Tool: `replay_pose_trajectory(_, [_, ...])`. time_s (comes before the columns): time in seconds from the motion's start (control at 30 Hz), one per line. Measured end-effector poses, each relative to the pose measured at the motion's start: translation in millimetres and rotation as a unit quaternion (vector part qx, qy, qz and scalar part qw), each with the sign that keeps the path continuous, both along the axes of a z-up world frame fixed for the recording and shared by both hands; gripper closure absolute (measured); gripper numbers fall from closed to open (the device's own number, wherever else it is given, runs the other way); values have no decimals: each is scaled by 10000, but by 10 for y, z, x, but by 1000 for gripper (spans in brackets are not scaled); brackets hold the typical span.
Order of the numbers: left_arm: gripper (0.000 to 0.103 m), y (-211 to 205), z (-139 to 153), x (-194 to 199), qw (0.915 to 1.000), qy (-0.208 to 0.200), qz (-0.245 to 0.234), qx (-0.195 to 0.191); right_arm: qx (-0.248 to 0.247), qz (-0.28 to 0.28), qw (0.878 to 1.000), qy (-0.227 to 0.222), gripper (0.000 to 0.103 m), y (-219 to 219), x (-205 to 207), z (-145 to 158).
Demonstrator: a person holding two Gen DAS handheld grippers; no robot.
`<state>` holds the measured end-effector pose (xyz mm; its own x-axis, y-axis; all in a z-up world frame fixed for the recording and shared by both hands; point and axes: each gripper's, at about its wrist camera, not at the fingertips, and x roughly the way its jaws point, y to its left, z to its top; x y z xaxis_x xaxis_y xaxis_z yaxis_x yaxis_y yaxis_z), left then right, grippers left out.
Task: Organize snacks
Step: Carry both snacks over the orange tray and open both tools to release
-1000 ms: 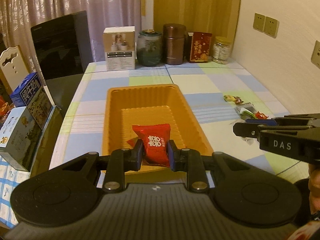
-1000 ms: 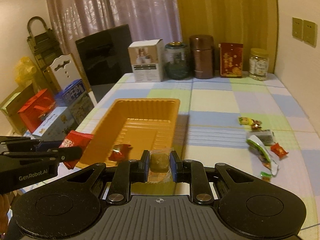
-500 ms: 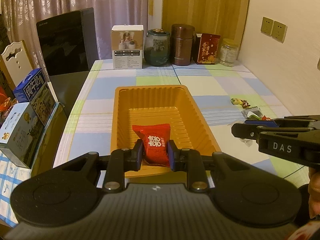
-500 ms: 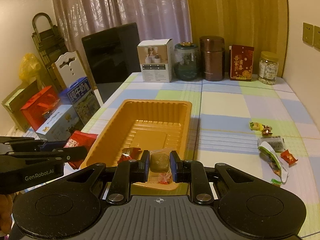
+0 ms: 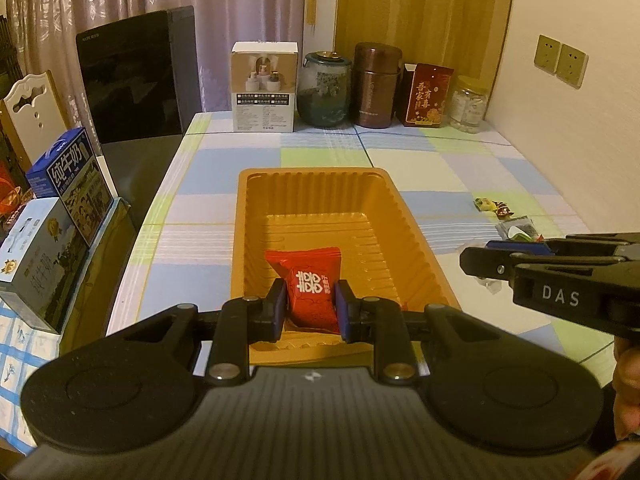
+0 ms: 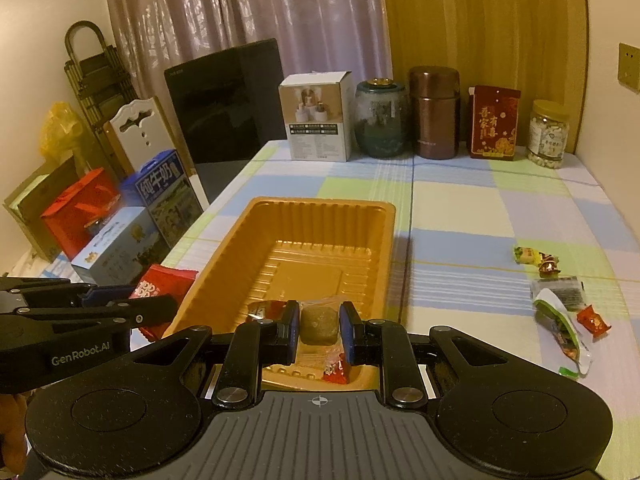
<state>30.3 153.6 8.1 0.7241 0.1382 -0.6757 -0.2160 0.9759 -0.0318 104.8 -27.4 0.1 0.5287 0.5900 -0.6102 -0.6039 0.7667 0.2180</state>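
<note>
Over the near end of the orange tray [image 5: 404,216], the left gripper [image 5: 310,306] is pinching a red packet [image 5: 310,280] and the right gripper [image 6: 319,326] a brown sweet [image 6: 318,322], likely poised for dropping them inside.

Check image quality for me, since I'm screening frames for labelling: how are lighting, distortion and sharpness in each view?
Left wrist view: dim, warm orange cast; fisheye bends the wall edge and darkens the corners; the red printed snack packet in the left gripper reads sharp. Right wrist view: same tint, curved curtains, soft glare on the orange ribbed plastic tray; the brown wrapped candy in the right gripper is clear.
</note>
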Motion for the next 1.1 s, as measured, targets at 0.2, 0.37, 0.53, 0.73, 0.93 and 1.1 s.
replay_pose_trajectory(0.2, [80, 72, -99, 145, 10000, 96, -16, -15, -38, 30, 9999, 93, 81, 104, 130, -101])
replay_pose_trajectory(0.37, [80, 133, -245, 275, 9998, 201, -26, -49, -70, 40, 9997, 226, 81, 195, 255, -231])
replay_pose_trajectory(0.53, [79, 201, -384, 397, 9994, 332, -57, -64, -90, -16, 9993, 376, 81, 246, 377, -368])
replay_pose_trajectory(0.73, [77, 237, -488, 520, 9992, 391, -65, -58, -73, -75, 9985, 531, 81, 255, 487, -488])
replay_pose_trajectory(0.93, [71, 265, -488, 526, 9995, 298, -35, -23, -57, -78, 9980, 627, 81, 273, 516, -557])
replay_pose_trajectory(1.1, [71, 320, -426, 420, 9997, 195, 143, -51, -21, -74, 9978, 661, 81, 291, 507, -570])
